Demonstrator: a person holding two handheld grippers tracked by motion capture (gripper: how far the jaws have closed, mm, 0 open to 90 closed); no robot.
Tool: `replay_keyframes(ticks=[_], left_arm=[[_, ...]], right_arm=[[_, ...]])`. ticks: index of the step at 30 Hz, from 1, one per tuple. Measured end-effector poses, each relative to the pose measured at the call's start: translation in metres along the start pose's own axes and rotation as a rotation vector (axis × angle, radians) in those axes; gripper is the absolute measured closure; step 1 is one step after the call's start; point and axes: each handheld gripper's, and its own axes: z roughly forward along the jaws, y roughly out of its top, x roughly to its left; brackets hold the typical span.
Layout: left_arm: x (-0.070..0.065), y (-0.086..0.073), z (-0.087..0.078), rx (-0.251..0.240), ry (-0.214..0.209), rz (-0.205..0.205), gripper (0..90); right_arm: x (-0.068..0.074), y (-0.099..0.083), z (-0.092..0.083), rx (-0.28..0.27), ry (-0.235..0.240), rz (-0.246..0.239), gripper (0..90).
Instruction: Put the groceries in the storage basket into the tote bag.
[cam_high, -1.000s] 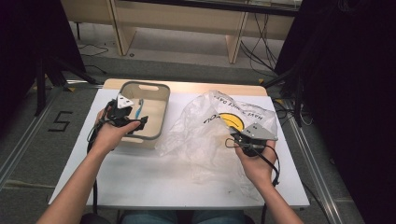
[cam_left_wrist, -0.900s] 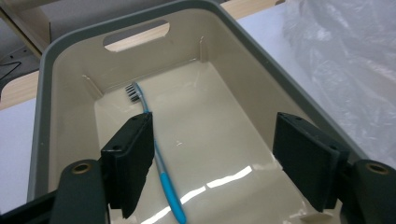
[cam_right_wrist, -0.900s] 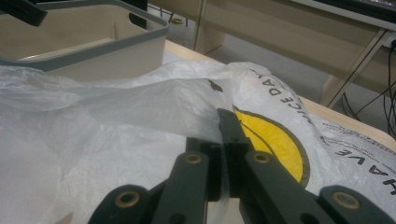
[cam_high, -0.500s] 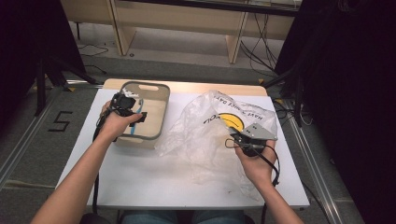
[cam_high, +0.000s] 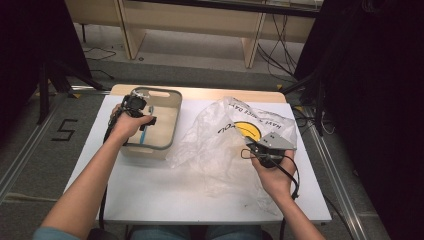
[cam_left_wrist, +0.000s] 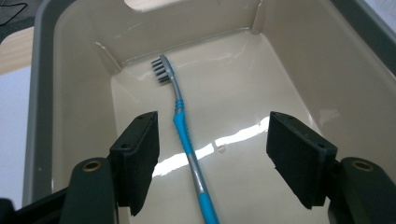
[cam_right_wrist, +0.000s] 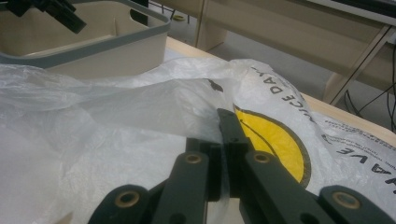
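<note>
A blue and grey toothbrush (cam_left_wrist: 180, 112) lies flat on the floor of a beige bin with a grey rim (cam_left_wrist: 74, 70). My left gripper (cam_left_wrist: 212, 123) hovers over it, open; its jaws have just been closing a little. The handle runs between them, touched by neither pad. In the high view this gripper (cam_high: 147, 120) is over the bin's (cam_high: 172, 120) left half, above the toothbrush (cam_high: 145, 132). My right gripper (cam_right_wrist: 224, 116) is shut on a fold of the clear plastic bag (cam_right_wrist: 116, 135) with a yellow smiley print. It (cam_high: 251, 146) rests at the bag's (cam_high: 220, 140) right side.
The bin and bag lie on a white table (cam_high: 150, 190) whose wooden far edge (cam_high: 210, 92) shows behind them. Bare tabletop lies in front of both. In the right gripper view the bin (cam_right_wrist: 107, 42) and the left gripper (cam_right_wrist: 60, 11) appear at the upper left.
My left hand has moved a little away from me and to the right, further over the bin, and dipped slightly. The right hand and the bag have stayed put.
</note>
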Motion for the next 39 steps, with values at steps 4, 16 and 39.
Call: replay_keyframes(ticks=[4,16,39], left_arm=[[0.0,0.008,0.002,-0.005,0.007,-0.007,34.6],[0.0,0.01,0.026,0.056,0.024,-0.019,35.3],[0.008,-0.001,0.052,0.161,0.03,-0.073,44.3]], right_arm=[[0.001,0.0,0.0,0.002,0.002,-0.003,90.0],[0.0,-0.001,0.0,0.006,0.004,-0.001,90.0],[0.001,-0.002,0.001,0.01,0.011,-0.003,90.0]])
